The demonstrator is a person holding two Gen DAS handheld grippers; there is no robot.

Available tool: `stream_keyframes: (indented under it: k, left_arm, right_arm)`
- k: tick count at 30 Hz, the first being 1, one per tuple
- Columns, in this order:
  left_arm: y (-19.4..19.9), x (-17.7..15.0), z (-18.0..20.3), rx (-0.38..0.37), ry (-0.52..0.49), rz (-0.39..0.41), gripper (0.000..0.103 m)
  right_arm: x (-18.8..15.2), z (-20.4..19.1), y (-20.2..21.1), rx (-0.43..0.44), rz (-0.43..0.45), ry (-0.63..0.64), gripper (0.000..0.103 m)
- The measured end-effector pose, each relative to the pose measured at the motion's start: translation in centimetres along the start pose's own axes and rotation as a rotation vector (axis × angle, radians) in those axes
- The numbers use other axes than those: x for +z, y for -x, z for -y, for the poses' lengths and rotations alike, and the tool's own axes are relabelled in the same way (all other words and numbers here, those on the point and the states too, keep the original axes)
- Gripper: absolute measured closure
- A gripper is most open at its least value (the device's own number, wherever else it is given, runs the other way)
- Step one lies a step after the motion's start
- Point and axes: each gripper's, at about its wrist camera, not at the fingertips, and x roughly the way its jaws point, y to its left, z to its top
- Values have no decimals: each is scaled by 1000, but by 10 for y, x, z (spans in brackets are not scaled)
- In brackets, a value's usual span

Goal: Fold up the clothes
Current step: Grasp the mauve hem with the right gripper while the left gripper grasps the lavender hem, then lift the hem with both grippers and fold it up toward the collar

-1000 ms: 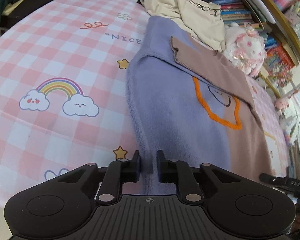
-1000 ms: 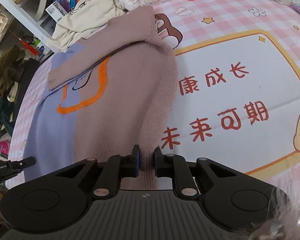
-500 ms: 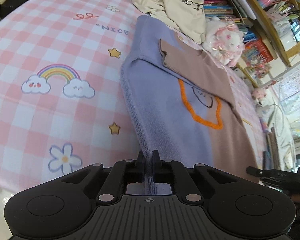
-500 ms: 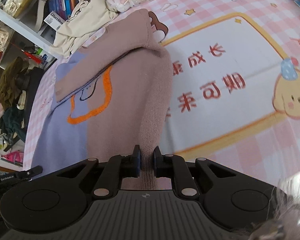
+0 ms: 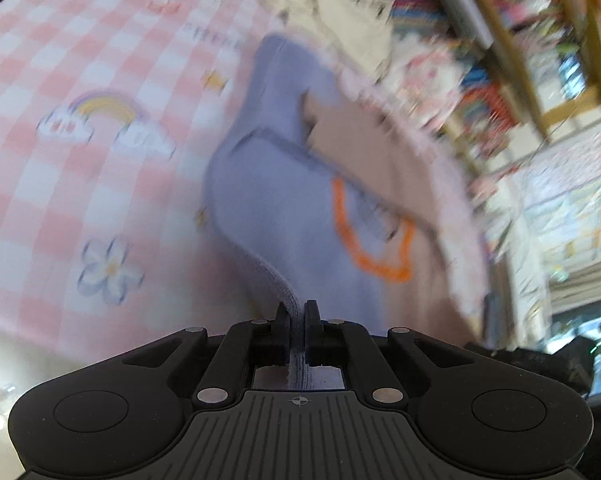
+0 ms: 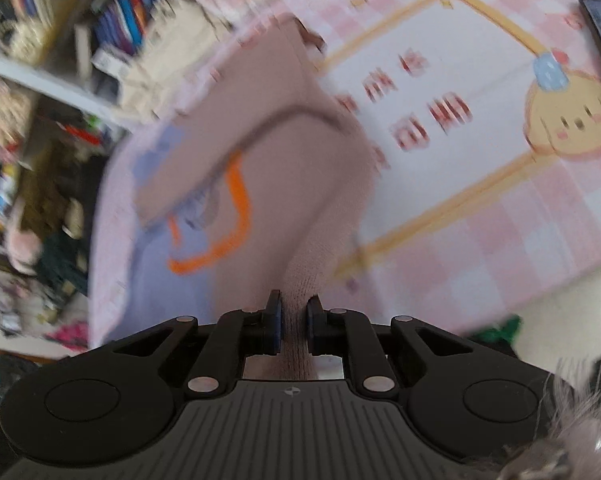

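Against a second ago, the pink checked bedsheet (image 5: 60, 184) has slid down and away in both views and everything beyond the grippers is now smeared with motion blur — the sweater (image 5: 284, 208) has come up off the sheet at its near hem, its edges rising in taut ridges to the two grippers. The sweater, lilac on one half and dusty brown on the other with an orange outline (image 6: 236, 216) on the chest, lies lengthwise on the bed with a brown sleeve folded across it. The left gripper (image 5: 297, 320) points steeply down, its jaws nearly together and clamped on the lilac hem corner; the right gripper (image 6: 294, 316), tilted down likewise, pinches the brown hem with a narrow gap filled by knit. Beyond the collar end lie a cream garment (image 5: 340, 4) and a pink plush toy (image 5: 428, 68) — both blurred — before shelves of books (image 6: 132, 20).
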Motion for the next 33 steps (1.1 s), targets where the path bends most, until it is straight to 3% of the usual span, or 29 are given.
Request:
stream_keyframes:
  k: [9, 16, 22, 33]
  left_arm:
    - [1, 42, 8, -200, 156, 216, 99]
    - [-1, 78, 9, -251, 191, 332, 99]
    - [-19, 106, 6, -237, 240, 355, 98]
    - [-65, 155, 0, -126, 229, 321, 97]
  right_arm:
    - [46, -22, 15, 248, 189, -82, 92]
    - [83, -29, 13, 324, 294, -140, 92]
    - [119, -36, -6, 306, 309, -139, 92]
    - [177, -42, -63, 233, 280, -156, 91]
